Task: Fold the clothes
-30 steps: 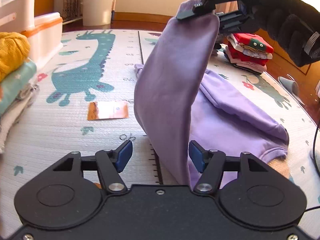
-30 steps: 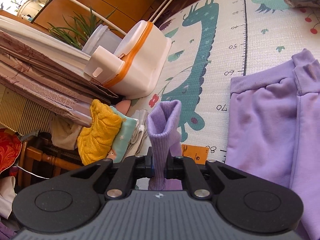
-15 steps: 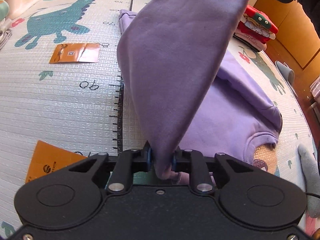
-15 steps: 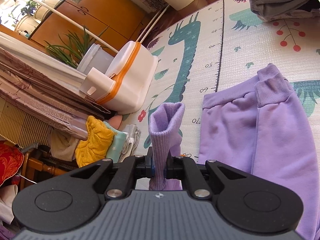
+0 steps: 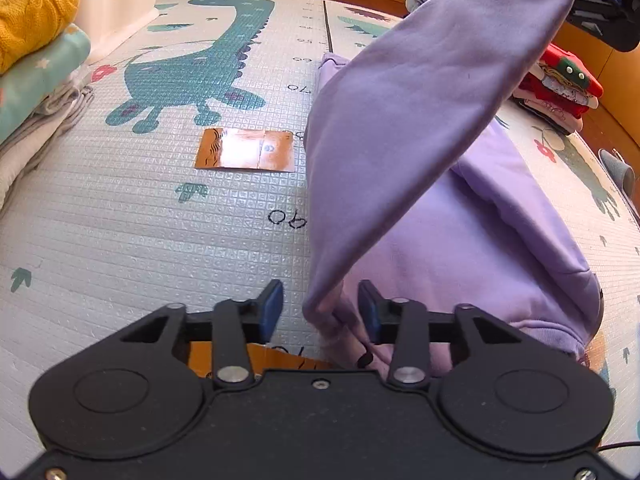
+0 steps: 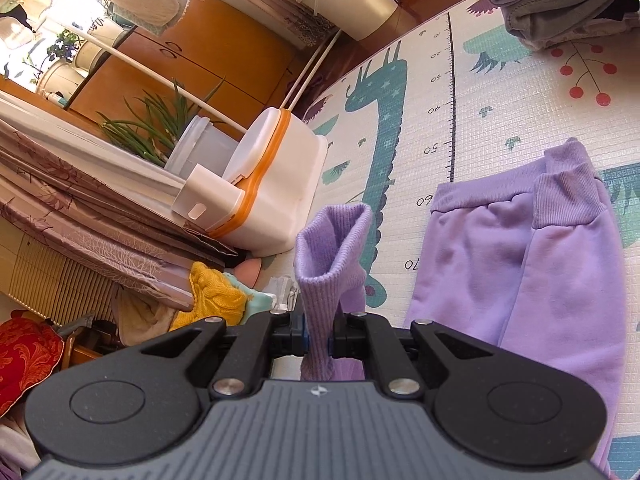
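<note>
While the sweatshirt hangs from one gripper, the scene reads as follows.

Mat (image 5: 120, 216): a pale textured play mat with a teal giraffe print and a ruler line along it; the numbers 50, 60 and 70 can be read in the right wrist view, and 70 and 90 (upside down) in the left wrist view.

Sweatshirt (image 5: 472, 248): lilac, lying on the mat with its ribbed hem at the far end by the 60 mark; its long axis runs along the ruler line, toward and away from the left camera.

Sleeve (image 5: 408, 120): lifted off the body, slanting from low near the left gripper up to the top right, where the right gripper holds it.

Cuff (image 6: 332, 248): ribbed, standing upright with its open end upward.

Right gripper (image 6: 318, 340): clenched on the cuff.

Left gripper (image 5: 320, 310): fingers spread apart; the low fold of the sleeve sits between them, unpinched.

Orange card (image 5: 246, 149): flat on the mat, left of the sweatshirt; its print is too small to read.
</note>
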Demonstrator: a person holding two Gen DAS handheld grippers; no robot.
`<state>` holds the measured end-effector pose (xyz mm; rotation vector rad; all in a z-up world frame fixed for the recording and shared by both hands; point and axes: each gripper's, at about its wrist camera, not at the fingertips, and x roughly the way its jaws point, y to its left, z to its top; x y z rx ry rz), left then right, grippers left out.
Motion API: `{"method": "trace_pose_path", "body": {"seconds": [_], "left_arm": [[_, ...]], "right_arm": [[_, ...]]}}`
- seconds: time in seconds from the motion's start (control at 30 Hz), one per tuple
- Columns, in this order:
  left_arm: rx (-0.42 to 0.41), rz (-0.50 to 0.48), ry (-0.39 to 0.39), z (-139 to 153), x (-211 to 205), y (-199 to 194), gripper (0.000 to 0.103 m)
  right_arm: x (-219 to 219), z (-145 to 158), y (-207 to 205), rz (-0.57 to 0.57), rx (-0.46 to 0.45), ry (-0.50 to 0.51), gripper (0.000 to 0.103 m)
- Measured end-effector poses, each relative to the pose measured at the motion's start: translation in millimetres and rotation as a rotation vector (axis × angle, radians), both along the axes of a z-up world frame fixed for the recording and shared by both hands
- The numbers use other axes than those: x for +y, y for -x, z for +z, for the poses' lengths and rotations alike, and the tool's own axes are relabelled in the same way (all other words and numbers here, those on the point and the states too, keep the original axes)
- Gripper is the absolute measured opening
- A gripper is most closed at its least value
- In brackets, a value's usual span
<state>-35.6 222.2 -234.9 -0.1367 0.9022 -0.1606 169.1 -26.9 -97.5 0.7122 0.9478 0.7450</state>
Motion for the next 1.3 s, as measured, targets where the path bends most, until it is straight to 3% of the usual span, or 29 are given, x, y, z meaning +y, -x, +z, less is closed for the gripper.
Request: {"method": "trace_pose_path", "body": {"seconds": [0.4, 0.43, 0.5, 0.57, 0.63, 0.93, 1.3], "left_arm": [[0.025, -0.053, 0.018, -5.8, -29.2, 9.4, 0.049], [0.021, -0.062, 0.007, -5.6, -32.4, 9.0, 0.046], [0.012, -0.088, -0.018, -5.1, -38.8, 8.9, 0.032], [-0.021, -0.133, -0.107, -3.6, -50.9, 13.0, 0.019], [-0.065, -0.184, -0.207, -2.1, -64.4, 19.0, 0.013], [-0.226, -0.348, -0.494, -0.7, -104.5, 43.5, 0.014], [-0.38, -0.56, -0.8, -18.3, -134.1, 65.8, 0.015]], "right_arm": [[-43.1, 13.0, 8.2, -0.066, -0.005, -0.04, 0.01], [-45.8, 15.0, 8.3, -0.063, -0.008, -0.038, 0.01], [-51.3, 18.8, 7.8, -0.059, -0.017, -0.032, 0.01], [-55.3, 22.0, 7.0, -0.056, -0.027, -0.027, 0.01], [-59.9, 25.9, 6.1, -0.052, -0.039, -0.03, 0.01], [-90.9, 35.0, 2.5, -0.041, -0.071, 0.007, 0.01], [-142.8, 16.4, 7.2, -0.103, -0.055, 0.076, 0.01]]}}
